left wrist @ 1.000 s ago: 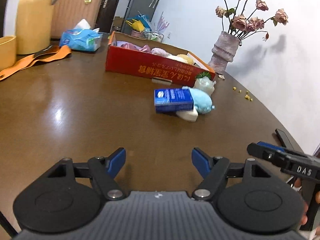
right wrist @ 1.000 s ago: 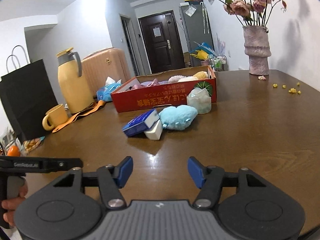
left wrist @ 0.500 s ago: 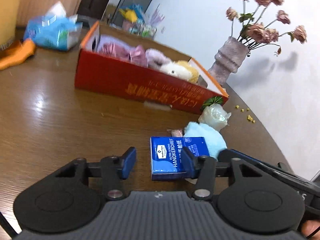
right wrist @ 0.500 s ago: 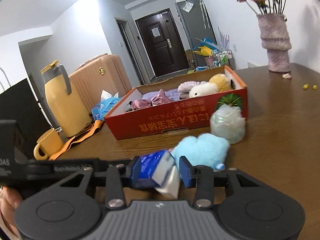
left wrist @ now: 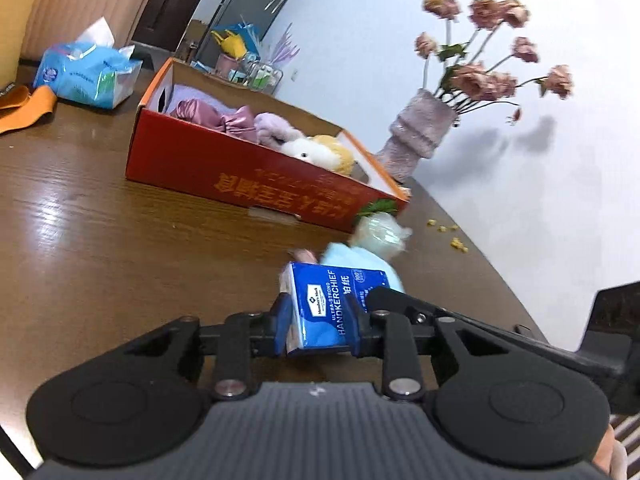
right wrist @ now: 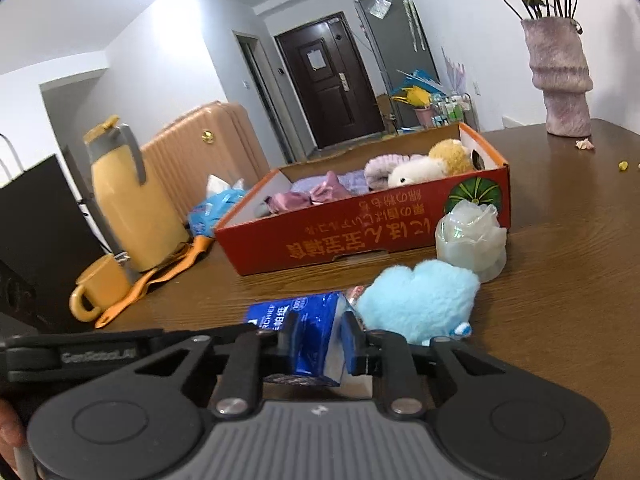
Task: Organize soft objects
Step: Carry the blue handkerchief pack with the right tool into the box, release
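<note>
A blue handkerchief tissue pack [left wrist: 334, 308] sits between the fingers of my left gripper [left wrist: 320, 326], which is shut on it. My right gripper [right wrist: 320, 340] is shut on the same pack [right wrist: 308, 328] from the other side. A light blue plush [right wrist: 420, 300] lies right behind the pack, and a pale mesh bath puff [right wrist: 472, 240] stands behind that. The red cardboard box [right wrist: 360, 240] holds a pink satin bow, a purple cloth and white and yellow plush toys; the box also shows in the left wrist view [left wrist: 248, 176].
A yellow thermos jug [right wrist: 128, 208], a yellow mug [right wrist: 100, 294] and an orange strap [right wrist: 160, 276] stand at the left. A blue tissue pack [left wrist: 86, 76] lies behind the box. A vase of dried roses [left wrist: 420, 136] stands at the far right, with crumbs nearby.
Both grippers moved forward to the blue tissue pack and closed on it from opposite sides. The pack now sits tilted between the fingers.
</note>
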The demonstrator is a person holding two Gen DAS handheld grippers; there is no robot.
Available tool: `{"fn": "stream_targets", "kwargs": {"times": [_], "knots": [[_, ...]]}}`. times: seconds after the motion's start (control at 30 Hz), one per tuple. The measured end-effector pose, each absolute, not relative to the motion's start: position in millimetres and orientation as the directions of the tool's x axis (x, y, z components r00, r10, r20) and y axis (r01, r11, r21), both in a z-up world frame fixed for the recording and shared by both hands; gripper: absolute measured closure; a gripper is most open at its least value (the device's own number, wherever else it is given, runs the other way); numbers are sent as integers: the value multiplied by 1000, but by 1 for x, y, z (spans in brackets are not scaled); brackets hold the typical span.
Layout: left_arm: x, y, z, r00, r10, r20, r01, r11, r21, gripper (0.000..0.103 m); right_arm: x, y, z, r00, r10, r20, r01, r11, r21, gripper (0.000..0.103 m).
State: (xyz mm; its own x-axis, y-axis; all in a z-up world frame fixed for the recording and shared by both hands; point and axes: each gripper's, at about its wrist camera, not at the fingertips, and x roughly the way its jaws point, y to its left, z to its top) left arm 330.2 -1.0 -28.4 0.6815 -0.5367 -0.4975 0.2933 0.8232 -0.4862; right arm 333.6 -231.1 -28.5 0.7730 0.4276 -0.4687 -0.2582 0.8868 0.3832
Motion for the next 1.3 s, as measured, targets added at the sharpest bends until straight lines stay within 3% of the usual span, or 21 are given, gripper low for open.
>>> {"fn": "stream_targets", "kwargs": {"times": [0.43, 0.7, 0.87, 0.93, 1.07, 1.3], "knots": [[217, -4, -39, 639, -477, -604, 208, 862, -462, 74, 240, -242, -52, 677, 527, -514, -249, 821, 513, 82], [198, -4, -35, 655, -460, -599, 208, 873, -442, 67, 215, -247, -56, 686, 521, -508, -220, 814, 537, 80], [205, -3, -41, 650, -458, -607, 184, 869, -459, 67, 215, -248, -56, 691, 514, -508, -213, 817, 536, 80], [209, -3, -45, 640, -473, -605, 187, 860, -475, 74, 218, -247, -59, 684, 519, -512, -215, 815, 539, 80], [221, -2, -43, 631, -499, -594, 192, 843, -503, 76, 226, -244, -58, 681, 520, -516, -225, 819, 528, 82], [309, -14, 24, 696, -552, -459, 317, 810, -494, 76, 288, -255, 5, 779, 479, -405, -291, 848, 444, 82]]}}
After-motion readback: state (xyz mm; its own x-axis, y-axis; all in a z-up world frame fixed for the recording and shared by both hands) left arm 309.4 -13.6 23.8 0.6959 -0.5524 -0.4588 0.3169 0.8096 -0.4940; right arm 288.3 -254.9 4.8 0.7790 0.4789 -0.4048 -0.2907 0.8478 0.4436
